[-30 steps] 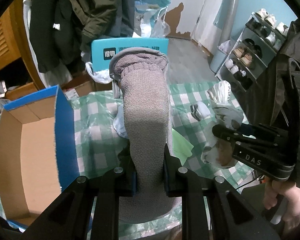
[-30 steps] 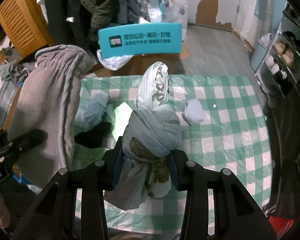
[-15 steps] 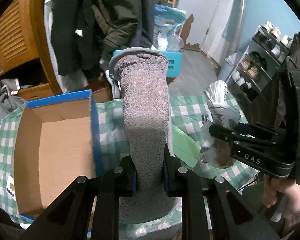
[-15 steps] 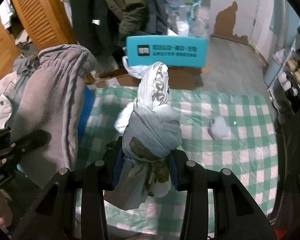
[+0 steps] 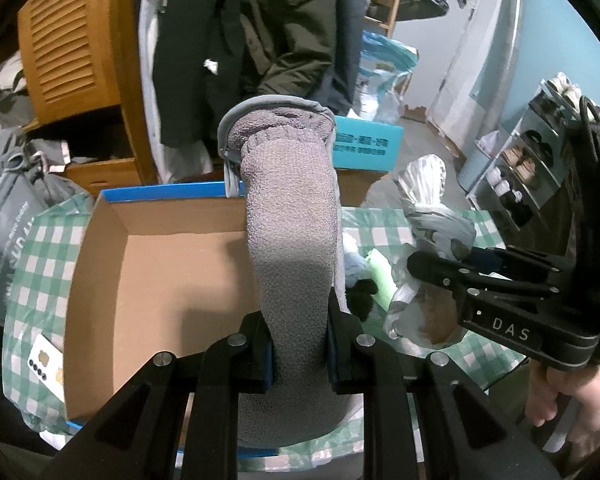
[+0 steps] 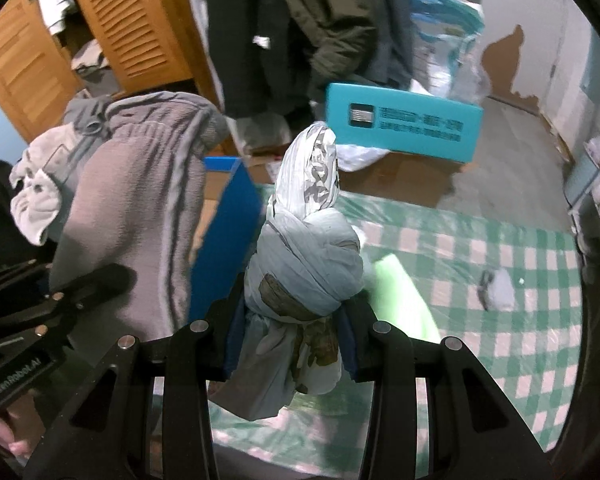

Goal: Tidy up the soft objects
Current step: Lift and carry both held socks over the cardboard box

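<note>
Fleece (image 5: pixel 292 240) stands at centre frame in the left wrist view, pinched between the closed left tongs (image 5: pixel 300 344), above the open box (image 5: pixel 172 280) that fills the left half. In the right wrist view the right tongs (image 6: pixel 290 340) are clamped on a knotted bundle (image 6: pixel 304 264) at centre, over the checked tabletop (image 6: pixel 500 320); a small grey ball (image 6: pixel 500 290) lies at right.
</note>
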`<state>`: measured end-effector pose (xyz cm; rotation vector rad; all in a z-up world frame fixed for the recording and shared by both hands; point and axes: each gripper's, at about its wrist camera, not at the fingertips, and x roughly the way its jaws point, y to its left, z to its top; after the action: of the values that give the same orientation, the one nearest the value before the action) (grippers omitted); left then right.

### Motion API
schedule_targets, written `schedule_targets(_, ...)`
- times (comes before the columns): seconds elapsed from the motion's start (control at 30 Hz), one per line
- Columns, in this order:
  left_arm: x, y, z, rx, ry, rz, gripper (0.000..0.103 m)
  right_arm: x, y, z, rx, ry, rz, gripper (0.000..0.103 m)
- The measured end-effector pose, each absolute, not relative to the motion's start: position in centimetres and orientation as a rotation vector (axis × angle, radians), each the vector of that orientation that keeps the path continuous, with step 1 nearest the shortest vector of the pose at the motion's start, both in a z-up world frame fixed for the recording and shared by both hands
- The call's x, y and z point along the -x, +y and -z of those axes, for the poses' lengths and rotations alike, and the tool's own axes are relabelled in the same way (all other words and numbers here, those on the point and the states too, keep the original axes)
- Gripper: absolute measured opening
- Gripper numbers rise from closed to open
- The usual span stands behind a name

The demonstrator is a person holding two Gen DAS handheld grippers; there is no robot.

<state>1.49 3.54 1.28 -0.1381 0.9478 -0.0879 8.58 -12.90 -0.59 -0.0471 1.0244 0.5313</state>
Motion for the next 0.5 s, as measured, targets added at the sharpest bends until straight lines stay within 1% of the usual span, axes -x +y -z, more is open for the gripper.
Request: schedule_targets(0.5,0.0,9.6,-1.0,0.164,0.937,-0.032,0.019,-8.1,-3.9,1.1,0.126,1.054,-0.648,0.039)
